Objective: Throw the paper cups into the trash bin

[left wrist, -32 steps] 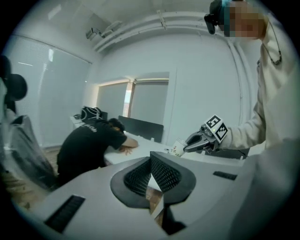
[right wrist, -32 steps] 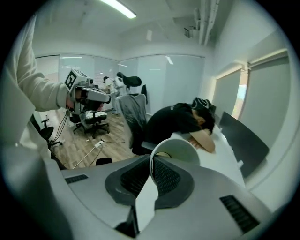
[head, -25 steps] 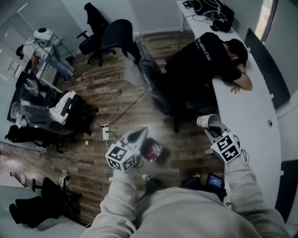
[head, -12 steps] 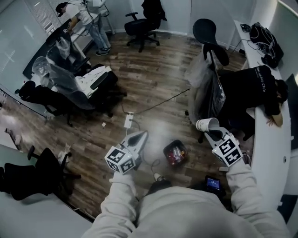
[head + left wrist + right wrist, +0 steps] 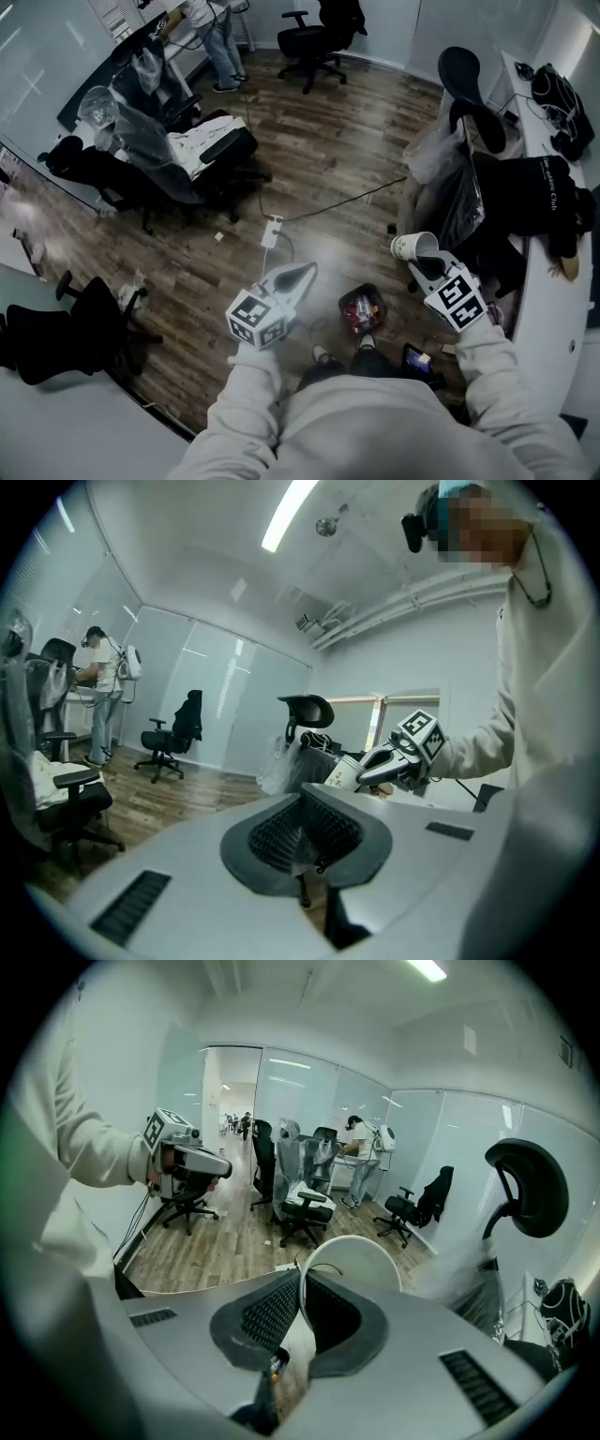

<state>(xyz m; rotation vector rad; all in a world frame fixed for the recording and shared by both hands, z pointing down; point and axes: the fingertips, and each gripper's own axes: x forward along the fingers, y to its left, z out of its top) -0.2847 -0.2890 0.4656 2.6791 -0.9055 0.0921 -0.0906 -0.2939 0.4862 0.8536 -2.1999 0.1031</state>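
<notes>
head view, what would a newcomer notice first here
First the white paper cup, pinched by its wall in the right gripper at the right of the view. Below and left of it, a small trash bin holding red rubbish stands on the wood floor, with the shut left gripper just left of it.

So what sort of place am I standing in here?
Most likely an open-plan office: swivel chairs on wood-look flooring, a long white desk along one side, and glass partition walls.
</notes>
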